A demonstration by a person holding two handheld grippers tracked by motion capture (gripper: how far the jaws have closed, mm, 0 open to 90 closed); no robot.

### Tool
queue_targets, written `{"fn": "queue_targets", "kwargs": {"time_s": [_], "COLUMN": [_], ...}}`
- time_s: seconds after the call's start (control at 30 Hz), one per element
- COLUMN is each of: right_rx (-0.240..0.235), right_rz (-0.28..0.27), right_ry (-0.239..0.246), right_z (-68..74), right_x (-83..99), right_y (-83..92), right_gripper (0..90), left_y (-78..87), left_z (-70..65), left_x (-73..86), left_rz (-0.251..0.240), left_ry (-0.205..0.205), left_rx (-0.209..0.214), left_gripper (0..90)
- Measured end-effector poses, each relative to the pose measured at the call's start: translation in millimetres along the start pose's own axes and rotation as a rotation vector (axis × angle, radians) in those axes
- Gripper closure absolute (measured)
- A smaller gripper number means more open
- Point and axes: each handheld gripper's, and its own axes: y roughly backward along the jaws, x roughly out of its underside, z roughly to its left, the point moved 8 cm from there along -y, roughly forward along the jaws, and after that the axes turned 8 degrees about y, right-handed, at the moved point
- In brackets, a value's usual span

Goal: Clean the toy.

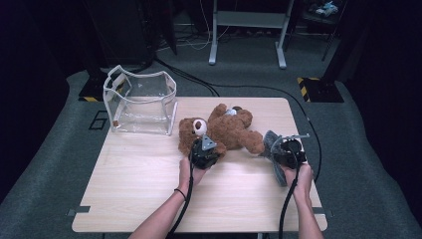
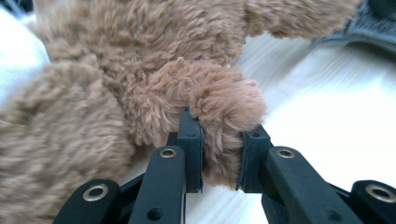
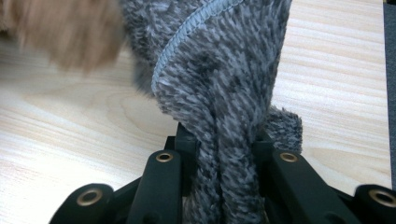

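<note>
The wooden table [image 1: 149,189] is carrying everything. The brown teddy bear [image 1: 226,130] is lying at its middle, right of the clear bag [image 1: 141,102]; it looks soft and light. My left gripper [image 2: 220,154] is pinching its paw [image 2: 226,100]. My right gripper [image 3: 224,154] is clamping the grey fleece cloth [image 3: 224,70] beside the bear.

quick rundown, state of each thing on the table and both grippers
teddy bear: lying on the table, one paw pinched in the left gripper
grey cloth: bunched up, clamped in the right gripper, beside the bear's leg
clear bag: standing upright at the table's far left corner, top open, looks empty
left gripper: shut on the bear's paw
right gripper: shut on the cloth
table: light wood, bare in front
</note>
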Motion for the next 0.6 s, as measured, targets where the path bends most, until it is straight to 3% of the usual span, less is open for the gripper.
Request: {"fn": "queue_targets", "kwargs": {"time_s": [0.23,0.53,0.6], "right_rx": [0.004,0.002,-0.004], "right_rz": [-0.003,-0.035,-0.041], "right_ry": [-0.009,0.021,0.025], "right_z": [0.6,6.4,8.8], "right_x": [-2.3,-11.7,-14.3], "right_y": [5.1,11.9,14.9], "right_gripper": [73.5,73.5,73.5], "left_y": [9.3,21.7,25.2], "left_z": [2.4,-1.4,-3.6], "left_x": [-20.2,-35.6,-38.6], "left_rz": [-0.047,-0.106,-0.119], "left_ry": [-0.030,-0.036,-0.053], "left_rx": [0.052,0.128,0.147], "left_gripper": [76.2,76.6,76.7]}}
